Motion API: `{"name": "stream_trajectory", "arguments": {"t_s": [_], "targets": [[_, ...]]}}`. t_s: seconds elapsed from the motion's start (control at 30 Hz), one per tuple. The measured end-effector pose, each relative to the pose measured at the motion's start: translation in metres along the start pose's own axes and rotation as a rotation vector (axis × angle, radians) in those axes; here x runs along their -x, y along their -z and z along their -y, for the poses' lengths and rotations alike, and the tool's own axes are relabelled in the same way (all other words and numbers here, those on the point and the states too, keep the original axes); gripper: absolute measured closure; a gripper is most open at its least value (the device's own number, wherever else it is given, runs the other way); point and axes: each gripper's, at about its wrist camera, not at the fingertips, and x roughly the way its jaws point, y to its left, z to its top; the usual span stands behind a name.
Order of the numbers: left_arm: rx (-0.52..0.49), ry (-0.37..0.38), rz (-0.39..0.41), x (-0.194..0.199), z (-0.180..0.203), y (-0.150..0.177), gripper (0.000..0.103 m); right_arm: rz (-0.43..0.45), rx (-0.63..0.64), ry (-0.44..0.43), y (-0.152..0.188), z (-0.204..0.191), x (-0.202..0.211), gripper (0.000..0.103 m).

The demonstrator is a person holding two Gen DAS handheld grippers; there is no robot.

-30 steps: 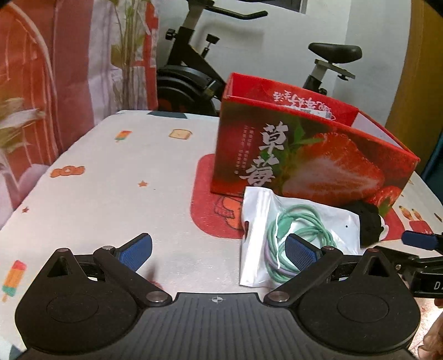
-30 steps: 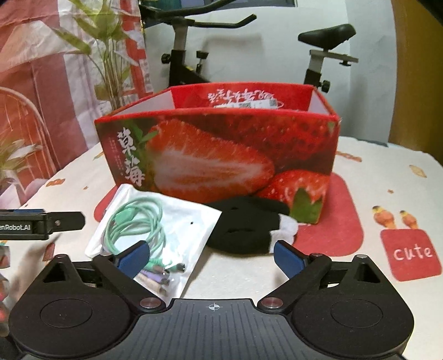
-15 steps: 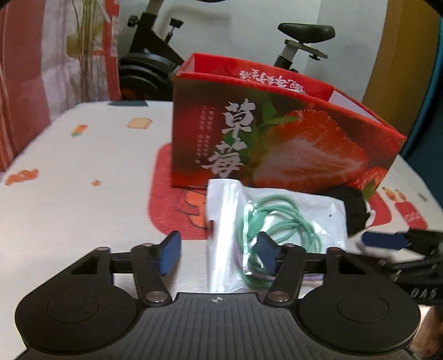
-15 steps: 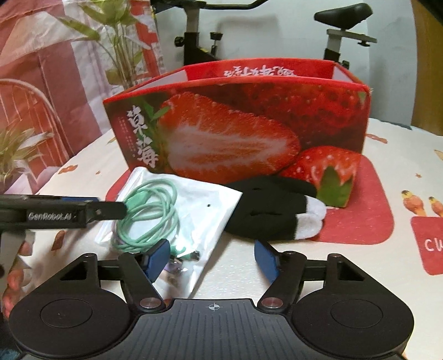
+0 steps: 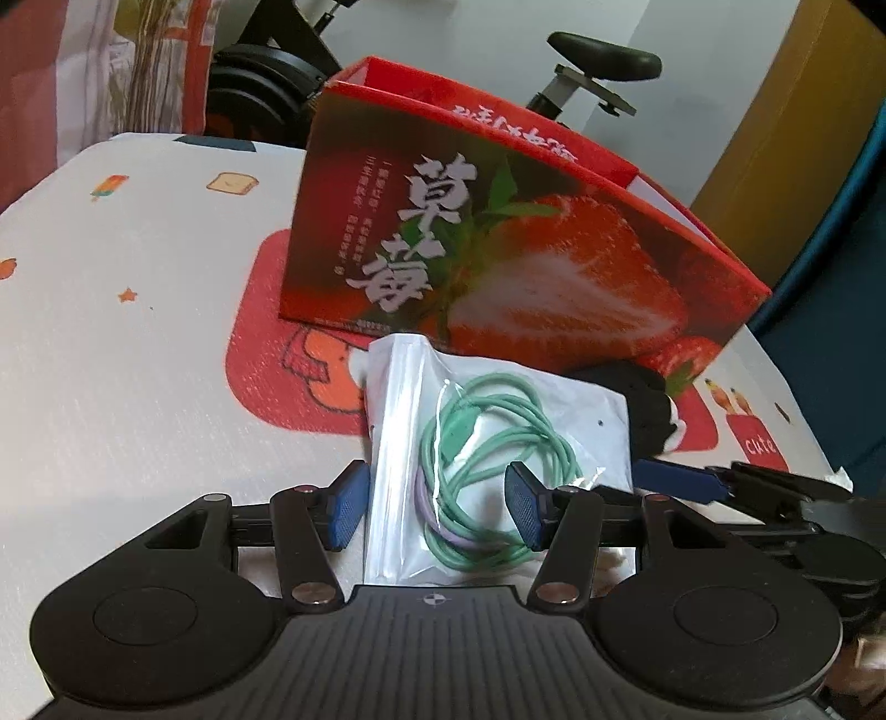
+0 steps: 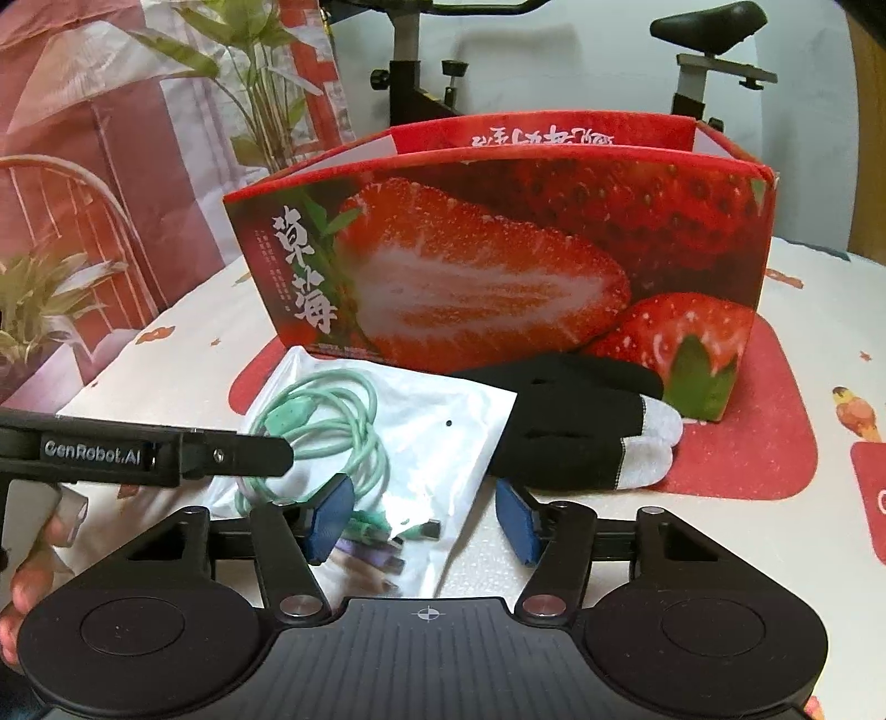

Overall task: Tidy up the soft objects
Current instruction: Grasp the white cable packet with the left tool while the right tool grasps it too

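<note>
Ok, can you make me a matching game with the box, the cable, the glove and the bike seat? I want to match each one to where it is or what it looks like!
Things:
1. strawberry box
2. green cable
3. black glove
4. bike seat

Clues:
A. coiled up inside a clear plastic bag
B. behind the table, up high at the back
C. lying against the front of the box, with grey fingertips
D. standing open on the table, red all over

Pairs: 1-D, 2-A, 3-C, 4-B
</note>
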Motion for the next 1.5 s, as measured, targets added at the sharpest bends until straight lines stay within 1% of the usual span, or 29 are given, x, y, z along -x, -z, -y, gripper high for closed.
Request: {"name": "stream_trajectory", "arguments": {"t_s": [0.03,0.2,0.27,0.43,0.63,0.97,1.2,1.3,1.5], "targets": [[-0.003,0.002,-0.005,0.0,0.002,0.002,0.047,0.0,-0.003,-0.006,0.0,0.001,0.001,0.054],[-0.016,0.008,-0.024,0.004,0.009,0.008,0.049,-0.004,-0.024,-0.019,0.004,0.002,0.003,0.056],[-0.022,0.002,-0.031,0.005,0.008,0.008,0.054,-0.009,-0.04,-0.025,0.005,0.004,0.004,0.056],[-0.008,0.004,-0.044,0.009,0.006,0.009,0.06,-0.021,-0.115,-0.05,0.006,0.013,0.003,0.056],[-0.015,0.021,-0.058,0.01,0.008,0.012,0.06,-0.016,-0.146,-0.066,0.008,0.017,0.005,0.056],[-0.055,0.005,-0.071,0.015,0.021,0.018,0.06,-0.028,-0.146,-0.086,0.012,0.012,0.013,0.059],[-0.096,-0.014,-0.043,0.032,0.033,0.022,0.061,0.021,-0.091,-0.075,0.011,0.004,0.032,0.063],[-0.107,-0.022,-0.022,0.042,0.036,0.023,0.06,0.048,-0.055,-0.071,0.01,-0.002,0.042,0.064],[-0.129,-0.037,0.036,0.065,0.047,0.022,0.06,0.105,-0.033,-0.08,0.004,-0.011,0.064,0.064]]}}
